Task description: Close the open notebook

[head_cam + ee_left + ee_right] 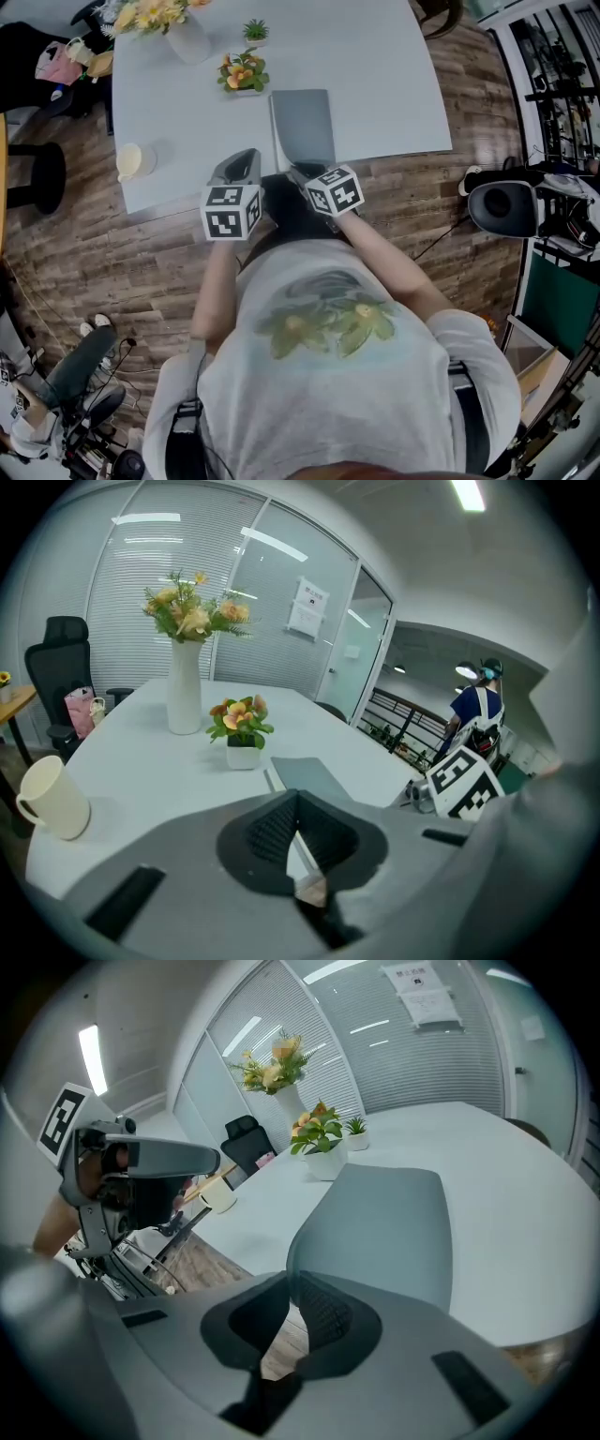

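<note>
Flat on worktop (375, 75) by its front edge: notebook (305, 127), cover down. Jaws together, empty, on left hand-held gripper (246, 159) and right hand-held gripper (298, 172). Risks snagging cover corner with right tips — flipping it open — or dragging it off.

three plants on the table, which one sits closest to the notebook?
The small white pot of orange flowers, just beyond the far left corner of the notebook. The tall vase and the tiny green plant stand farther back.
</note>
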A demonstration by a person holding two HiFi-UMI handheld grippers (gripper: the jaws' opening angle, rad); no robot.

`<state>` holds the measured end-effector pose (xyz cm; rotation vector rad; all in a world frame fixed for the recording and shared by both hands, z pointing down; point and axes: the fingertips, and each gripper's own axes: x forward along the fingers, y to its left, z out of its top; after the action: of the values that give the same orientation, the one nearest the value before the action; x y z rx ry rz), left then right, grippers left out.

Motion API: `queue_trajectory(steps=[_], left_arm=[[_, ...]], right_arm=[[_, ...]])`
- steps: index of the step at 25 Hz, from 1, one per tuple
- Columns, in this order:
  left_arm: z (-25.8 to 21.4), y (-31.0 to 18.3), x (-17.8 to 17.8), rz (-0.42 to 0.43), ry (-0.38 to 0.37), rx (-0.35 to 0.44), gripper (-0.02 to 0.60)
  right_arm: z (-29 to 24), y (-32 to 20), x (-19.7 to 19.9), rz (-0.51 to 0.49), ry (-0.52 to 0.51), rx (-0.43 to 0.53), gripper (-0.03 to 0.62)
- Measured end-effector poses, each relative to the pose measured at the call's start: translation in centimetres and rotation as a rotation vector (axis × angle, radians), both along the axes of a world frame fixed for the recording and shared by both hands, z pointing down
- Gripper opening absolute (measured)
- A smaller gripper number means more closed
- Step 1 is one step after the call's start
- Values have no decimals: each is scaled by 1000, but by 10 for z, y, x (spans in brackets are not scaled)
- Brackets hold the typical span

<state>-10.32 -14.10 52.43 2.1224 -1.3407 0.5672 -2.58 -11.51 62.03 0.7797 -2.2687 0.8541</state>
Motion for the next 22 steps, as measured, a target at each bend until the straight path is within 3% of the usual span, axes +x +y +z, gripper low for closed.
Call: queue_trajectory(steps=[19,22], left_arm=[[6,1,2,14,2,-11,4],[4,1,3,14,4,-9,5]], right_arm=[[23,0,-18,-152,173,-33,55],[21,4,-20,-169,139,-53,101]])
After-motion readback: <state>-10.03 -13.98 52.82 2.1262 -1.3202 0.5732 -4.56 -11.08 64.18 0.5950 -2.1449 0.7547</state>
